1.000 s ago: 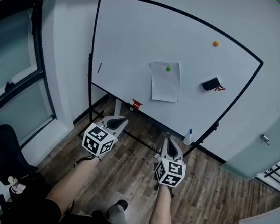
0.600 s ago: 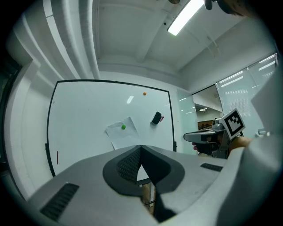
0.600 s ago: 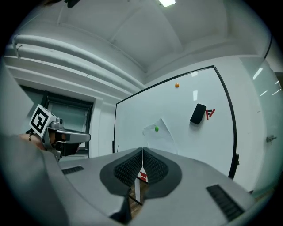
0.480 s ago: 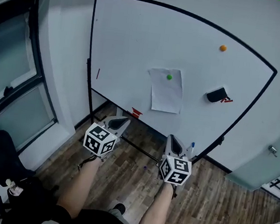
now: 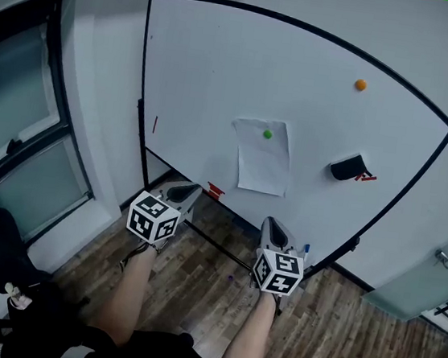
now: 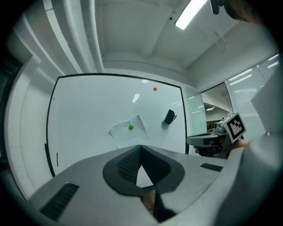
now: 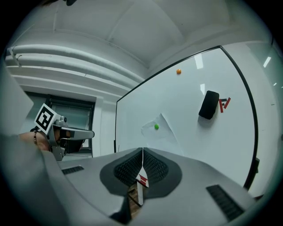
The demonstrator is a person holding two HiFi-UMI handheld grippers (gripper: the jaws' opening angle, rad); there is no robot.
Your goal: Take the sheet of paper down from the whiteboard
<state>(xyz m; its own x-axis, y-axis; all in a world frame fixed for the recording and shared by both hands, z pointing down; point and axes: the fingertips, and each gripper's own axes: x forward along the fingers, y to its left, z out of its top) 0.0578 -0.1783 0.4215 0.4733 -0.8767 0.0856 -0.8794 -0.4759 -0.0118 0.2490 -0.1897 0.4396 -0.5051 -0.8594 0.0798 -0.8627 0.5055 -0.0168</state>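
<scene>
A white sheet of paper (image 5: 263,159) hangs on the whiteboard (image 5: 221,68), pinned near its top by a green magnet (image 5: 267,134). Both grippers are held level in front of the board, below the sheet and well short of it. My left gripper (image 5: 190,188) has its jaws closed together with nothing between them, and so does my right gripper (image 5: 272,224). In the left gripper view the paper (image 6: 128,132) lies ahead above the shut left gripper (image 6: 141,147). In the right gripper view the paper (image 7: 162,131) lies ahead above the shut right gripper (image 7: 142,150).
An orange magnet (image 5: 360,85) and a black eraser (image 5: 347,167) sit on the board to the right of the sheet. A red object (image 5: 215,190) and a blue marker (image 5: 306,247) rest at the board's lower ledge. A window (image 5: 19,133) is at the left, over wood flooring (image 5: 195,284).
Both grippers have moved forward toward the whiteboard, which now looms larger and nearer. Their jaws have stayed closed.
</scene>
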